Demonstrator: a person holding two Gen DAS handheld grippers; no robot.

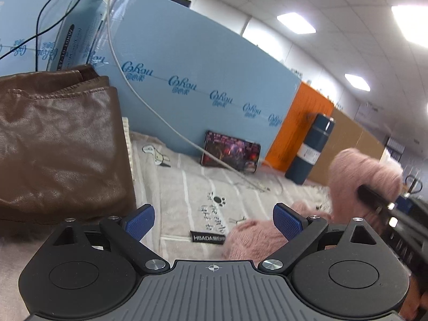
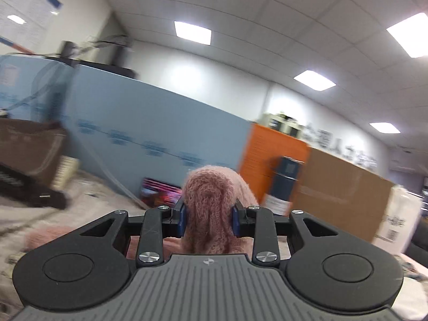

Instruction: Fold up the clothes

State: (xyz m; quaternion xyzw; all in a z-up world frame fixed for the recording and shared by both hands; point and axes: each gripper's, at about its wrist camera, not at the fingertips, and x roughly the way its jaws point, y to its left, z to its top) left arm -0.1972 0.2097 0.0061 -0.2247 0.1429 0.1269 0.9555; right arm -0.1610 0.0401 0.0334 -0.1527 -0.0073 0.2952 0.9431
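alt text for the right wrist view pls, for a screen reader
The right hand-held gripper is shut on a bunched fold of pink knit, lifted above the towel-covered table. Behind it stand a blue board, a phone, a dark flask and an orange panel; the frame is motion-blurred.

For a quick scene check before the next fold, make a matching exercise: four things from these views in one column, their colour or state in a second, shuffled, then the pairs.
Things:
1. right tool
2. left tool
3. folded garment
4. bottle

States:
A. brown, lying at the left by the blue panel
B. dark teal, standing upright
C. shut on the pink knit
D. open, nothing between its fingers

Pairs: 1-C, 2-D, 3-A, 4-B
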